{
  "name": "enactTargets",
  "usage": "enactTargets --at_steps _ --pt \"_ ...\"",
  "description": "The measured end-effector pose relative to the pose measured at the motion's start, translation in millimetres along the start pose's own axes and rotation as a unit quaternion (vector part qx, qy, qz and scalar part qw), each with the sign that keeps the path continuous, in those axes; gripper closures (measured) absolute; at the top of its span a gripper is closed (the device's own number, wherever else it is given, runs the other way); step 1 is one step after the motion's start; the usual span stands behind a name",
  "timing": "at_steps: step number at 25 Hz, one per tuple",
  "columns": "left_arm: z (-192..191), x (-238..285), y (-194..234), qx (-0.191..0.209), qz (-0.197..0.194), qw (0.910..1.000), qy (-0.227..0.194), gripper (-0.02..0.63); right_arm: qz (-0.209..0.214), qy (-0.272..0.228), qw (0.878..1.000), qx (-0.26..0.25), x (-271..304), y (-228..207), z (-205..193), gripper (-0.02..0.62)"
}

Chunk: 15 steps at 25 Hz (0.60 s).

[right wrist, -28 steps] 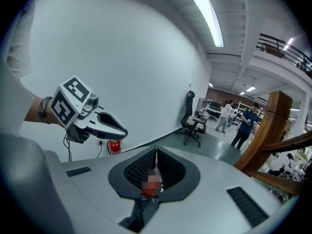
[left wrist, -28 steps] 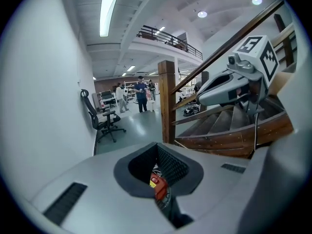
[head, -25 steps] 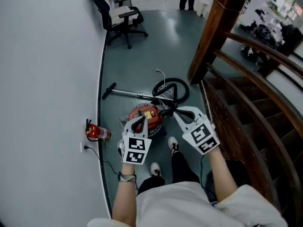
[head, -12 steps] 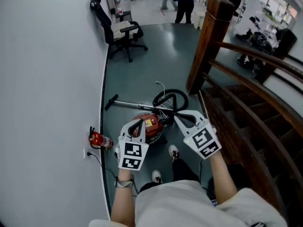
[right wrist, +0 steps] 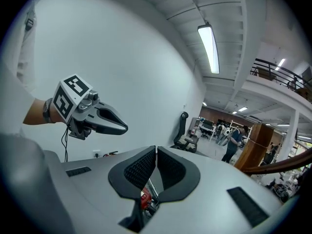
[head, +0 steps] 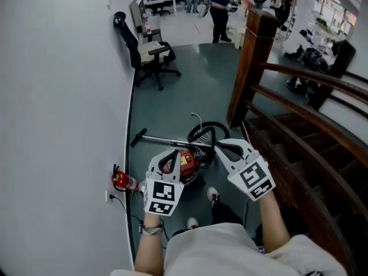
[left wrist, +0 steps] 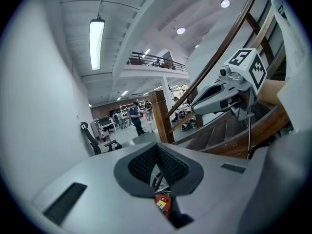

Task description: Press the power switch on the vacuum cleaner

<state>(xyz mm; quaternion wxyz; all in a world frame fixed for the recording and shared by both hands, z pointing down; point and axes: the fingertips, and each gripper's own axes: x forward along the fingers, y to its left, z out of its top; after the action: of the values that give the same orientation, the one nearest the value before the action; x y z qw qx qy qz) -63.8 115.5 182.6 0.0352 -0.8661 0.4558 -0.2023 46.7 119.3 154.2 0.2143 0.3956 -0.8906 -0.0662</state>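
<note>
The red vacuum cleaner (head: pixel 185 162) lies on the grey floor below me, its black hose (head: pixel 204 134) coiled behind it and its wand (head: pixel 164 140) stretching left. My left gripper (head: pixel 171 153) hangs in the air above it, shut and empty, and covers part of its body. My right gripper (head: pixel 218 145) is level with it to the right, also shut with nothing held. In the left gripper view the pads (left wrist: pixel 168 164) meet, and a bit of the red vacuum cleaner (left wrist: pixel 163 204) shows beneath. The right gripper view shows the same closed pads (right wrist: pixel 141 165).
A white wall runs along the left, with a fire extinguisher (head: pixel 123 180) and a socket at its foot. A wooden stair railing (head: pixel 299 117) and post (head: pixel 248 62) stand at the right. An office chair (head: pixel 146 53) and people (head: pixel 219 7) are farther back. My shoes (head: pixel 213 195) are by the vacuum.
Both grippers have risen away from the vacuum cleaner, staying shut. The head view has tipped up, showing more of the room beyond.
</note>
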Motion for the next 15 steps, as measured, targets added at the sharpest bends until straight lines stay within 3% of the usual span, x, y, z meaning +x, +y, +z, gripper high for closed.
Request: enactTargets --at_steps 4,15 --pt "10 -5 -2 0.037 0.003 0.9992 -0.013 0.604 0.0 -0.002 1.0 -0.008 -6 2 7 0.565" --pt "50 -31 2 0.051 0.011 0.997 -0.057 0.604 -0.012 -0.024 0.999 -0.027 -33 1 28 0.565"
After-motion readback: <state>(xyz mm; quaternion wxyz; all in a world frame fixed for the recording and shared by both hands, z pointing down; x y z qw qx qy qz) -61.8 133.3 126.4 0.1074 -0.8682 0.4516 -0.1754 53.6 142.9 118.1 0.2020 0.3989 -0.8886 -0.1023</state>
